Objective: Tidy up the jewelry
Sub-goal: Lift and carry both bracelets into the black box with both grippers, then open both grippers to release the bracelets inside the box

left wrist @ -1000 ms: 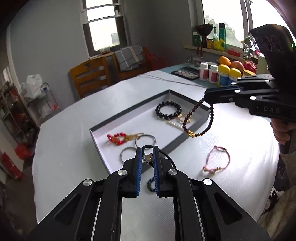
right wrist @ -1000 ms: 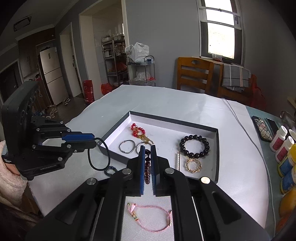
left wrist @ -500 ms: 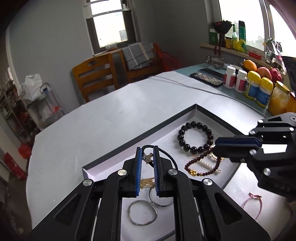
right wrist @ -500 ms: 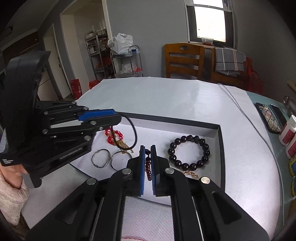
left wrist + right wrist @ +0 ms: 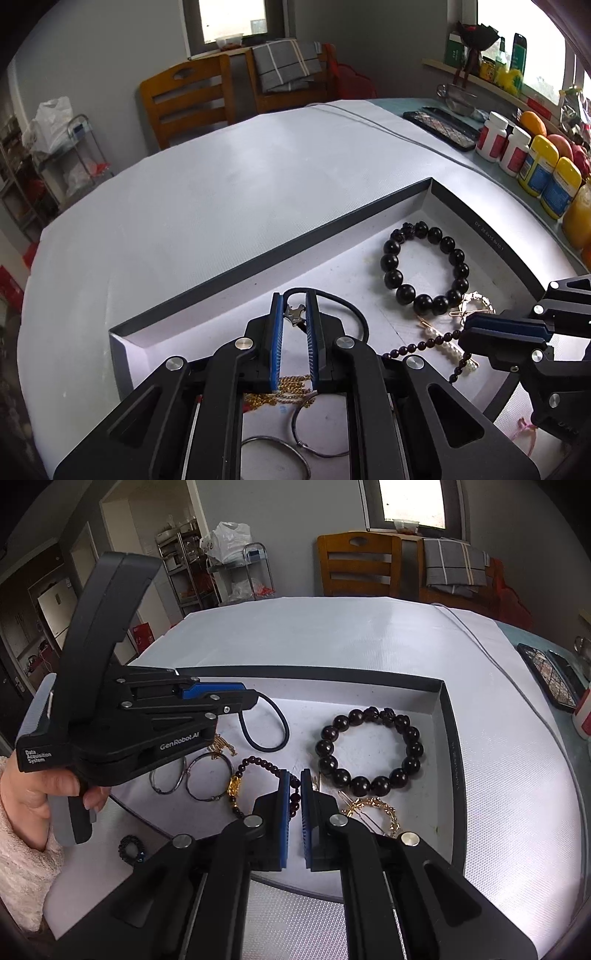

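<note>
Now, against one second ago:
Bench (image 5: 229, 192): white cover; both claws were above its bare part near the tray edge, now they are over the tray.
Tray (image 5: 448, 738): dark rim, white floor; it fills much more of both views than before.
Left claw (image 5: 294, 314): narrow, pinching the metal piece of a black cord loop (image 5: 275, 725); the loop hung outside the tray before, now it hangs over the tray floor.
Right claw (image 5: 294, 794): narrow, holding the dark red bead string (image 5: 264, 764); before, the string swung in the air, now its free end with the gold charm (image 5: 233, 784) lies on the tray floor.
Black bead bracelet (image 5: 369, 749): flat in the tray, just beyond the right claw.
Metal rings (image 5: 199, 779): two, in the tray, partly hidden under the left claw.
Gold bracelet (image 5: 373, 808): beside the right claw, partly covered by it.
Pearl clip (image 5: 443, 345): under the bead string.
Pink bracelet (image 5: 524, 435): on the bench outside the tray, mostly hidden.
Small dark hair tie (image 5: 129, 847): on the bench, near the left hand (image 5: 40, 797).
</note>
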